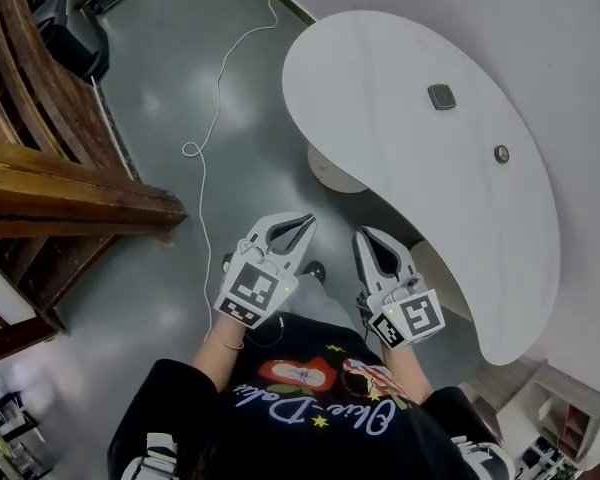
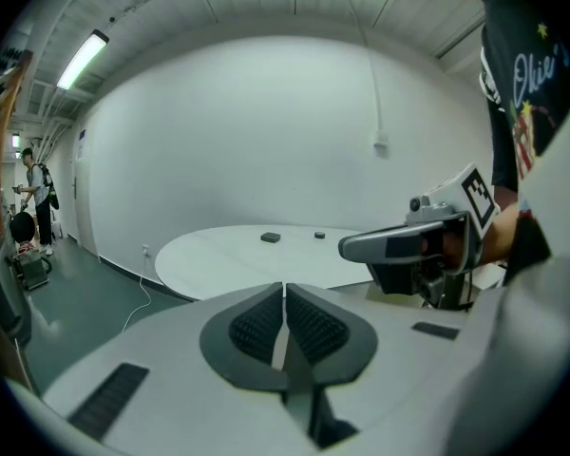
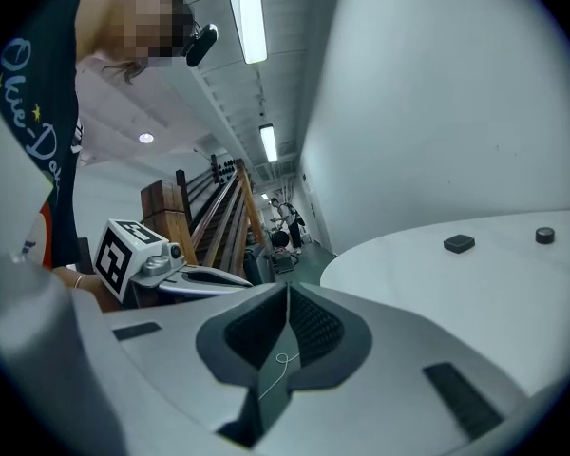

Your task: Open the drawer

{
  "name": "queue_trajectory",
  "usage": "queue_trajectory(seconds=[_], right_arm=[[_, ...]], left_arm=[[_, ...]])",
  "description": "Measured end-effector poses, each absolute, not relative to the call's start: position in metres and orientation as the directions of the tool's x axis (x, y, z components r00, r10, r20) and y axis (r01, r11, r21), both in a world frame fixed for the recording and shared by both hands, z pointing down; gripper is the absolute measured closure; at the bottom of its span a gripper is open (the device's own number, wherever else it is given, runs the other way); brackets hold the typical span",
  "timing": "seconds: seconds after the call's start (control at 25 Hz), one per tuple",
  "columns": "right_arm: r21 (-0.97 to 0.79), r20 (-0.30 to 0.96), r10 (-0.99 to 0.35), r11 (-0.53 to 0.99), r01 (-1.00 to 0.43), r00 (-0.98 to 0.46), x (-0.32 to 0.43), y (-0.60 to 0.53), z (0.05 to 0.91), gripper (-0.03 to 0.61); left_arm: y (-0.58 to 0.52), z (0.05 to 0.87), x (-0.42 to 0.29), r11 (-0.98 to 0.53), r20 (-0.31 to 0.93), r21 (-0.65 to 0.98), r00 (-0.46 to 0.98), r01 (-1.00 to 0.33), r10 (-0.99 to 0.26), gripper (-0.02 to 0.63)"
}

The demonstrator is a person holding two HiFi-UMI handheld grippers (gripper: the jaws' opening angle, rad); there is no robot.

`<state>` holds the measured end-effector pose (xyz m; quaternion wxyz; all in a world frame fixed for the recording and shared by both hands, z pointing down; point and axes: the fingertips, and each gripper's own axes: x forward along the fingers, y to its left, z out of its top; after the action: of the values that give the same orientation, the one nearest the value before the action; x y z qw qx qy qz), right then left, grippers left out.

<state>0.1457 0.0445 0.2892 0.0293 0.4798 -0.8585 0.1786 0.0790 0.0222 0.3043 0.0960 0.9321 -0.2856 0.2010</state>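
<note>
Head view: left gripper point(image 1: 308, 221) and right gripper point(image 1: 364, 236) sat side by side low centre, both claws closed, empty; white table point(image 1: 500, 268) lay upper right; no drawer identifiable; shelf unit point(image 1: 555, 408) in lower right corner, nearer right gripper, possibly held it.
Left gripper view: pads met on nothing; table ahead; no drawer showed.
Right gripper view: pads met; table at right; drawer unseen.

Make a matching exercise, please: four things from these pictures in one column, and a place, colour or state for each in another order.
A. white cable
B. dark square object
C. wooden beams
D. left tongs

1. shut, nothing between them
2. on the white table
3. on the grey floor
4. brown, at the left of the head view

Pairs: A-3, B-2, C-4, D-1
</note>
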Motion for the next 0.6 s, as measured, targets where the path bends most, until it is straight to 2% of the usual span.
queue_trajectory(seconds=[0.32,0.6], right_arm=[[-0.312,0.276,-0.803,0.445,-0.839,-0.529,0.142,0.010,0.338,0.578],[-0.308,0.314,-0.819,0.391,-0.867,-0.481,0.127,-0.023,0.377,0.578]], left_arm=[[-0.013,0.355,0.083,-0.801,0.449,0.139,0.758,-0.582,-0.473,0.609],[-0.045,0.403,0.082,-0.816,0.476,0.134,0.759,-0.563,-0.445,0.609]])
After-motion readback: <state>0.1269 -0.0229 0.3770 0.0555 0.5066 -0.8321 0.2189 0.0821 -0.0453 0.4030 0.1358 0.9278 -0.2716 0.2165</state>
